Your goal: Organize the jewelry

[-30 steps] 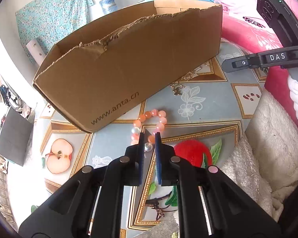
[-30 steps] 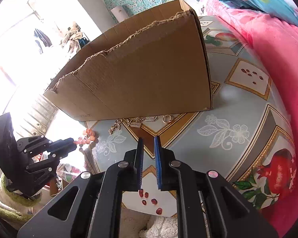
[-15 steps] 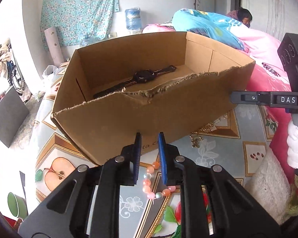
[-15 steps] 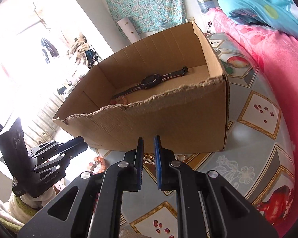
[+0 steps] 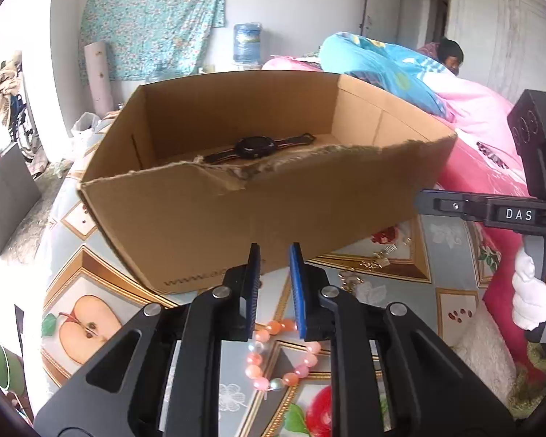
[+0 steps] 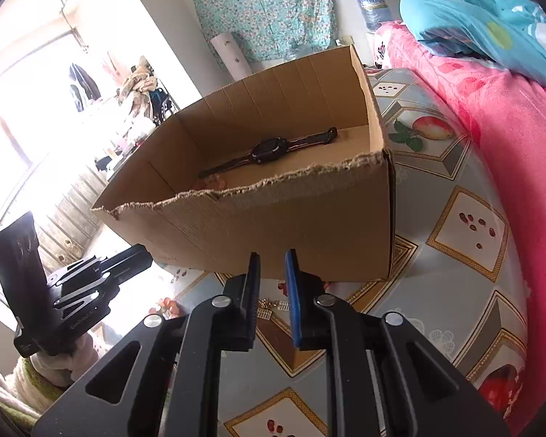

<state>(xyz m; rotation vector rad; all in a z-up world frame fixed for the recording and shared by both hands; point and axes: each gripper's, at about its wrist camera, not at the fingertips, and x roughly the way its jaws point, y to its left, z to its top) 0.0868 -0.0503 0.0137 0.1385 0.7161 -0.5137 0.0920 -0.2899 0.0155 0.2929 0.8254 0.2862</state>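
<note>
An open cardboard box (image 5: 236, 215) (image 6: 309, 233) stands on the fruit-patterned table. A black wristwatch (image 5: 254, 147) (image 6: 269, 151) lies inside it, with something orange (image 6: 209, 183) at the box's left end. A pink and orange bead bracelet (image 5: 273, 360) lies on the table below my left gripper (image 5: 275, 284), whose jaws stand slightly apart with nothing between them. A gold chain (image 5: 367, 264) (image 6: 273, 307) lies by the box's front. My right gripper (image 6: 272, 287) hovers above the chain, jaws slightly apart and empty.
A pink blanket (image 6: 509, 116) and blue quilt (image 6: 484, 22) border the table on the right. A person (image 5: 449, 52) sits at the back. A white fluffy cloth (image 5: 480, 360) lies at the table's near right edge. A water jug (image 5: 247, 42) stands by the wall.
Both grippers have risen and tilted, so the box's inside and the watch now show. The left jaws have opened a little wider over the bracelet.
</note>
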